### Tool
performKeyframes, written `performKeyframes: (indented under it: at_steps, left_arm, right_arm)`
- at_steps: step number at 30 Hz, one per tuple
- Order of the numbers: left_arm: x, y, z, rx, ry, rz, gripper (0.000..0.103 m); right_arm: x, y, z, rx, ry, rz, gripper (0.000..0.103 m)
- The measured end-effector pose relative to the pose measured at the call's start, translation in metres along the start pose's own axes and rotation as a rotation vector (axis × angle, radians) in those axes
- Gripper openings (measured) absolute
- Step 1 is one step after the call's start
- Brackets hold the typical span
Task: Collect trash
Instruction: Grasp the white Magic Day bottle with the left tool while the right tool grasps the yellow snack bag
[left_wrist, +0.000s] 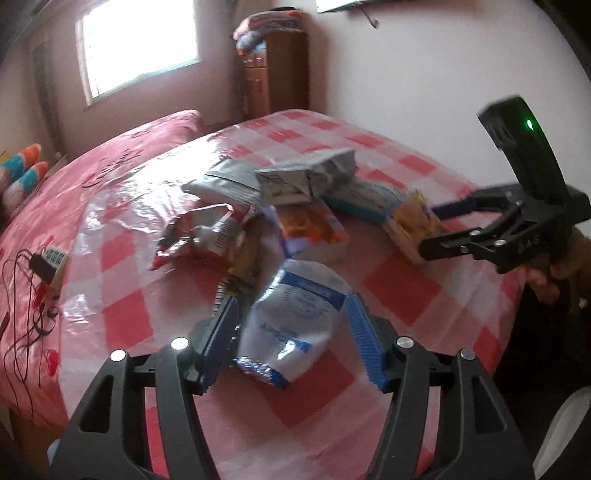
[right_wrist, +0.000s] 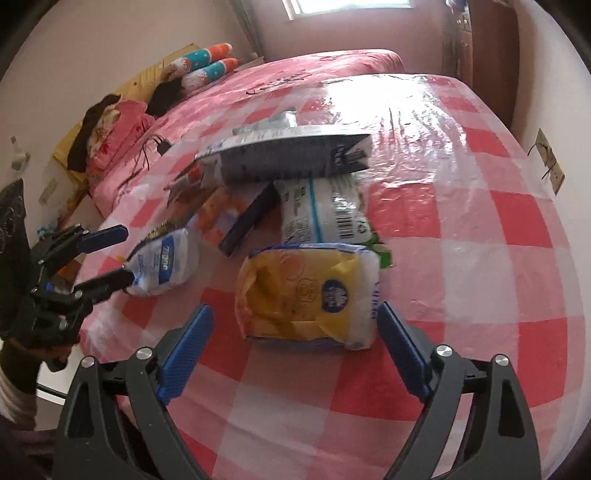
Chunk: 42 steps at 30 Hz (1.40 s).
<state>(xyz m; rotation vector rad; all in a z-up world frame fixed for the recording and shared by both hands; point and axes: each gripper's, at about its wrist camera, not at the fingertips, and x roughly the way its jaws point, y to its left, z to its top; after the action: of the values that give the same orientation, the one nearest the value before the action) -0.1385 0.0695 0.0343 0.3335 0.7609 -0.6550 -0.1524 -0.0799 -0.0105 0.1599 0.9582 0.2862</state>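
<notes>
Several pieces of trash lie in a heap on a table with a red and white checked cloth (left_wrist: 122, 314). My left gripper (left_wrist: 291, 332) is open, its blue fingers on either side of a crumpled white and blue bag (left_wrist: 291, 325); the bag also shows in the right wrist view (right_wrist: 166, 266). My right gripper (right_wrist: 295, 343) is open around a yellow and white packet (right_wrist: 306, 295); that packet also shows in the left wrist view (left_wrist: 410, 221). Behind lie a grey carton (left_wrist: 306, 177), a red and silver wrapper (left_wrist: 199, 232) and an orange packet (left_wrist: 314, 229).
A pink bed (left_wrist: 110, 162) stands beside the table, with a charger and black cables (left_wrist: 33, 280) on it. A wooden cabinet (left_wrist: 280, 70) stands against the far wall. The table's near edge is close to both grippers.
</notes>
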Motion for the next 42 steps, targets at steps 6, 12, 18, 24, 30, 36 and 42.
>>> performKeyframes:
  at_steps: [6, 12, 18, 24, 30, 36, 42]
  left_arm:
    - [0.020, 0.001, -0.004, 0.006, 0.050, -0.016, 0.063]
    - [0.033, -0.001, -0.005, 0.000, 0.071, -0.051, 0.066]
    - [0.035, -0.008, -0.008, -0.019, 0.054, -0.016, 0.065]
    - [0.029, -0.008, -0.010, -0.061, 0.040, 0.033, 0.064]
    - [0.018, -0.003, -0.015, -0.134, 0.013, 0.035, 0.064]
    - [-0.003, 0.008, -0.025, -0.222, -0.030, 0.040, 0.064]
    - [-0.020, 0.021, -0.037, -0.297, -0.057, 0.044, 0.064]
  right_arm:
    - [0.010, 0.011, 0.002, -0.032, 0.006, -0.044, 0.094]
    - [0.018, 0.023, -0.001, -0.082, -0.005, -0.123, 0.094]
    - [0.022, 0.030, -0.004, -0.158, -0.019, -0.200, 0.076]
    - [0.016, 0.028, -0.008, -0.158, -0.018, -0.165, 0.071]
    - [0.005, 0.031, -0.008, -0.117, -0.017, -0.088, 0.066]
    - [0.001, 0.044, -0.007, -0.134, -0.015, -0.072, 0.057]
    - [0.003, 0.049, -0.006, -0.133, -0.016, -0.074, 0.057]
